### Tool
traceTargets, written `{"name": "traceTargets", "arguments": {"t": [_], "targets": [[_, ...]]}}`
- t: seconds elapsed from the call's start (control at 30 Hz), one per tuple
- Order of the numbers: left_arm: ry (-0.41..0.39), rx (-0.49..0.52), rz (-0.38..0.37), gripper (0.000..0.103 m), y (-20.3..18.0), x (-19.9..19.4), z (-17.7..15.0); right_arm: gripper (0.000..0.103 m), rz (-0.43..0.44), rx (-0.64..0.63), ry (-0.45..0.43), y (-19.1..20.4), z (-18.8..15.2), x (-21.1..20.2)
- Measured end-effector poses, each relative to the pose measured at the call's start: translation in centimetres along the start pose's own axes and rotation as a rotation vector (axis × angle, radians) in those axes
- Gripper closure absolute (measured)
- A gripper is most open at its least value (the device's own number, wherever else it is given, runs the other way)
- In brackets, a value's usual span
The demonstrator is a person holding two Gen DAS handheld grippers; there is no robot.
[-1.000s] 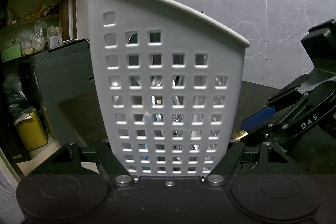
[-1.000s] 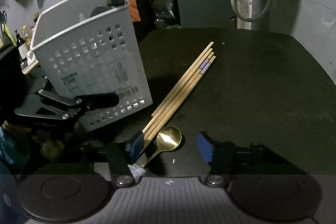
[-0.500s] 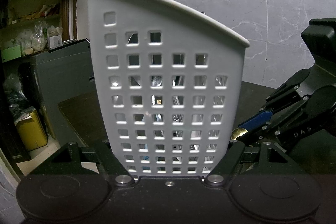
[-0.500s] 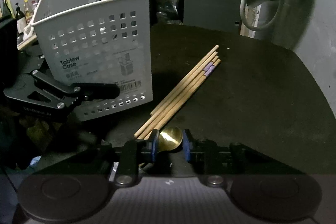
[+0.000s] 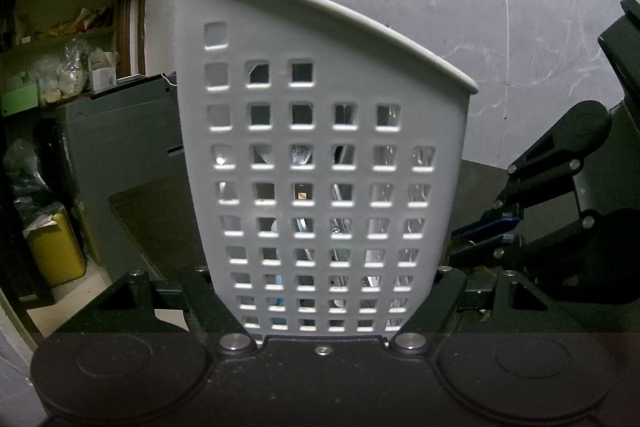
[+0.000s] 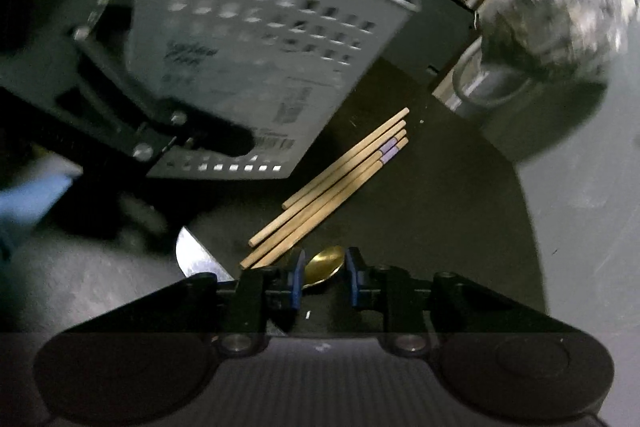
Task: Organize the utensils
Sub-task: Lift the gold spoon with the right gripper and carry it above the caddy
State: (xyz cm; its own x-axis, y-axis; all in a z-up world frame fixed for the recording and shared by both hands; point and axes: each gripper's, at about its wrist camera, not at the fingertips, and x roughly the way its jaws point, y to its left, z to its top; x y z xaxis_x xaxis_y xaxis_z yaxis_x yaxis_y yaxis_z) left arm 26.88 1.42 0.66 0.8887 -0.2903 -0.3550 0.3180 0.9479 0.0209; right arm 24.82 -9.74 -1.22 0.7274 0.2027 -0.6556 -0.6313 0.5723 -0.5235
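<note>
Right wrist view: right hand-held gripper (image 6: 323, 277) closing, spoon (image 6: 325, 264) bowl between its blue pads, low over the tabletop (image 6: 440, 211). Spoon looks thin metal, light, stiff, slick; the bowl is a poor hold, likely to swivel. Chopsticks (image 6: 332, 187) lie just beside, easily nudged. Left hand-held gripper (image 5: 326, 323) clamps the basket (image 5: 320, 131) base, steadying it; rim is tall.

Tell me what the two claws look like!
Both are black, with jointed link bars and silver screws. The right claw has blue pads on its fingers. The left claw has plain black fingers and round black discs near the camera.
</note>
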Motion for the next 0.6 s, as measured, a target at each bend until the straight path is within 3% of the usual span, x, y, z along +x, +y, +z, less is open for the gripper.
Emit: {"name": "traceTargets", "arguments": {"t": [0.07, 0.3, 0.6], "targets": [[-0.002, -0.002, -0.002, 0.027, 0.1, 0.0, 0.0, 0.093, -0.029, -0.039, 0.005, 0.8, 0.2, 0.0], [-0.007, -0.007, -0.011, 0.027, 0.4, 0.0, -0.3, 0.093, -0.007, 0.072, 0.001, -0.2, -0.1, 0.4], [-0.008, -0.010, -0.010, 0.026, 0.4, 0.0, -0.3, 0.097, -0.020, 0.075, -0.018, 0.9, -0.2, 0.0]]}}
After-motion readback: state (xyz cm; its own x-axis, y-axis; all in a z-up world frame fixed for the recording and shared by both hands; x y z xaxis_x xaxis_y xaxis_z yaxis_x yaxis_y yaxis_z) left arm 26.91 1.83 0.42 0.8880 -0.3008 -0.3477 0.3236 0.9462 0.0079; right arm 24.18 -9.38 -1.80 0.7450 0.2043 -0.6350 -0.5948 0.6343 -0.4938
